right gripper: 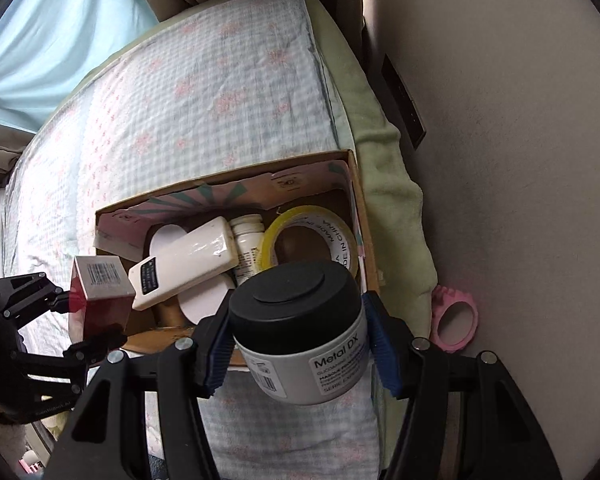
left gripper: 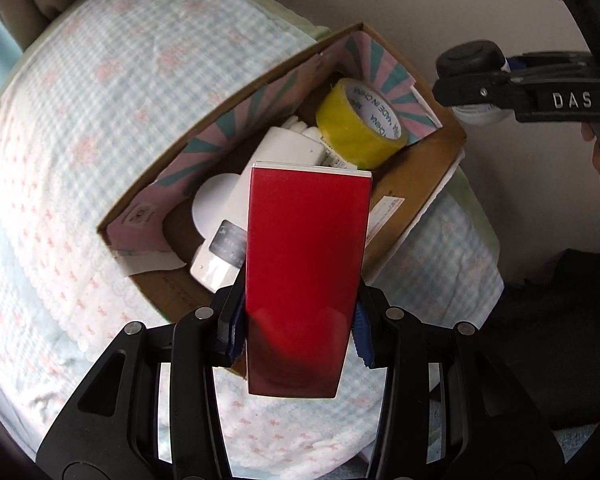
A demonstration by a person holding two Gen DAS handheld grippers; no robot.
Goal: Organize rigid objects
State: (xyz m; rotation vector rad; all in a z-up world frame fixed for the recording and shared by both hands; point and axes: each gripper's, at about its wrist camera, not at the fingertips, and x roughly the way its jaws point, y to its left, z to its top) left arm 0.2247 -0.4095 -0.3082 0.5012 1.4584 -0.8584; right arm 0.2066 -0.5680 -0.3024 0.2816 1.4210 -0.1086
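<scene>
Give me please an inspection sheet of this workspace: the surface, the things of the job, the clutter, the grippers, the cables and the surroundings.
Surface: a quilted checked blanket over a bed or cushion; the cardboard box sits on it.
Job's things: in the box lie a yellow tape roll, a white bottle and a small white jar. A red box and a grey jar with black lid are held in the air above the box's near edge.
Clutter: a pink ring-shaped object beside the bed, against the wall.
Grippers: left gripper shut on the red box; right gripper shut on the grey jar.
Cables: nothing seen.
Surroundings: pale wall, curtain.
</scene>
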